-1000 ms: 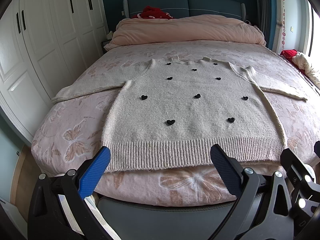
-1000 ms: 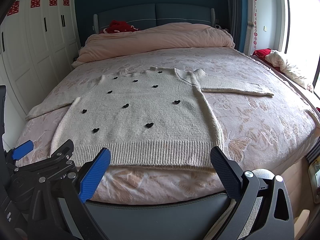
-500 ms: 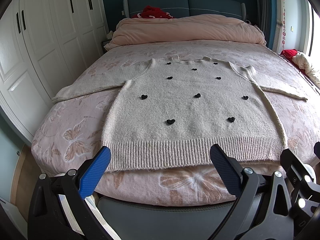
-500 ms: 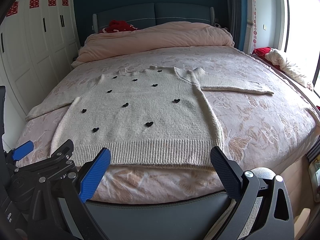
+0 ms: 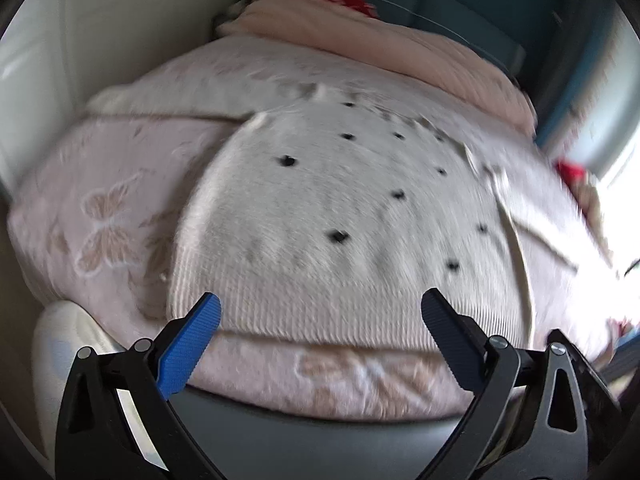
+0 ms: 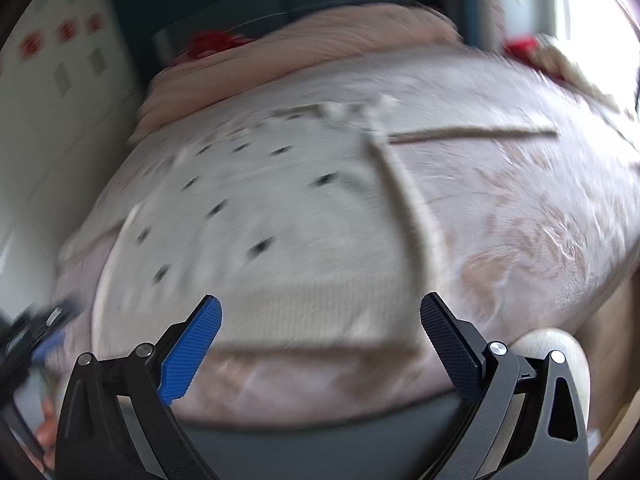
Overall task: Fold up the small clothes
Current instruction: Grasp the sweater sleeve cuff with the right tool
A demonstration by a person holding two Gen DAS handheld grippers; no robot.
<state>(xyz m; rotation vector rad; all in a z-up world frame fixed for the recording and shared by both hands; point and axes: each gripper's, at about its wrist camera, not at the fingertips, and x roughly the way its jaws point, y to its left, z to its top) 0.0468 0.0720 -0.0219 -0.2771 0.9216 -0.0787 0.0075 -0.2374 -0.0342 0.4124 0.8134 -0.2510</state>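
Observation:
A cream knit sweater with small black hearts (image 5: 340,208) lies flat on the pink bed, sleeves spread, ribbed hem toward me; it also shows in the right wrist view (image 6: 280,232). My left gripper (image 5: 320,320) is open and empty, just short of the hem near its left part. My right gripper (image 6: 320,320) is open and empty, just short of the hem near its right corner. Both views are motion-blurred.
The pink butterfly-print bedspread (image 5: 100,208) covers the bed. A rolled pink duvet (image 5: 360,36) lies at the head. White wardrobes (image 5: 60,40) stand left. A window and a red item (image 6: 520,44) are at the right. The bed's dark grey base (image 5: 320,436) is below.
Both grippers have moved forward and closer to the sweater's hem, tilting as they go. The views are now blurred. The jaws stay open.

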